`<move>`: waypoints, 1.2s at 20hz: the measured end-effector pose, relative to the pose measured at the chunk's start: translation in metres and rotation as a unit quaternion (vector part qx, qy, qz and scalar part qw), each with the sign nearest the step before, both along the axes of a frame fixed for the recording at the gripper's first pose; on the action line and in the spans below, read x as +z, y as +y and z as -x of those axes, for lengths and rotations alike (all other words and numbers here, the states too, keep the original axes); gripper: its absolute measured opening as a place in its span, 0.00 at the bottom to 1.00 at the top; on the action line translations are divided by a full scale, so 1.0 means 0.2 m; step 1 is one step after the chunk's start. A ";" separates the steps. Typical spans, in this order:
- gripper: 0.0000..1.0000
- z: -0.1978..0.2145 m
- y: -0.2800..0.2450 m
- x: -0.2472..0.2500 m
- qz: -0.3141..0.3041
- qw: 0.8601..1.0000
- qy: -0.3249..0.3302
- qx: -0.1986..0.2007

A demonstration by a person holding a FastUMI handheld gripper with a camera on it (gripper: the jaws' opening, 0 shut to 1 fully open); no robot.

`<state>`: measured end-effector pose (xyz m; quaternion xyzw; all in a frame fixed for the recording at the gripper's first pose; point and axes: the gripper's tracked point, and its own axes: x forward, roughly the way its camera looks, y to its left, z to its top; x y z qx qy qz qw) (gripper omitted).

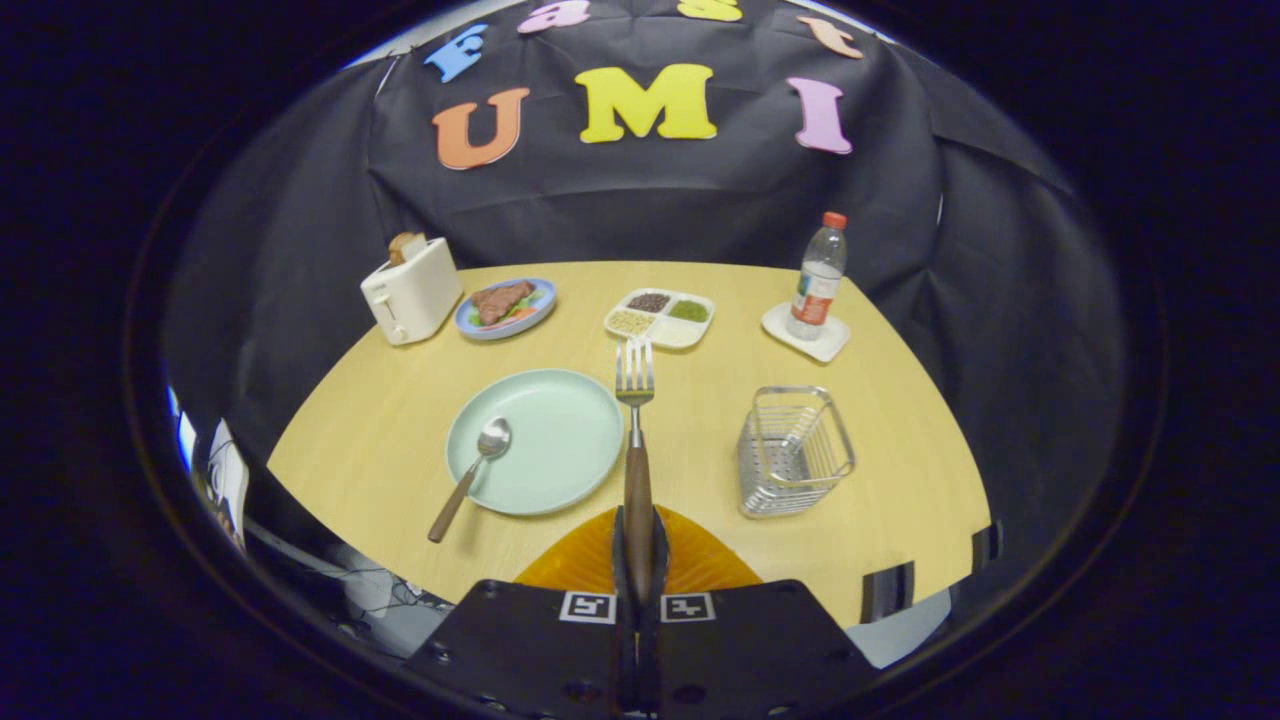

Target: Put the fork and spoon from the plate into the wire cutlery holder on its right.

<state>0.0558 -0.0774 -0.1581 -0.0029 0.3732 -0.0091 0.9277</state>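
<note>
While the gripper (638, 548) clamps both fingers on the wooden handle of the fork (635, 400), the tines point ahead, lifted above the desk (700, 420). The spoon (478, 462) lies with its bowl on the pale green plate (560, 440), its handle trailing off the rim. The wire cutlery holder (793, 450) stands to the right of the plate, well apart from the fork.

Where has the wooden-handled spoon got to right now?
The wooden-handled spoon rests on the pale green plate, bowl inside, handle over the rim, left of the fork held in the claw.
</note>
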 end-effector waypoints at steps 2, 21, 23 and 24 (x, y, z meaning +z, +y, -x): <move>0.01 0.05 -0.15 0.03 0.003 1.000 0.005 -0.022; 0.80 -0.02 -0.36 0.14 -0.008 0.999 -0.010 -0.046; 0.81 -0.01 -0.32 0.16 -0.005 0.999 -0.020 -0.046; 0.82 -0.01 -0.29 0.19 -0.001 0.999 -0.028 -0.042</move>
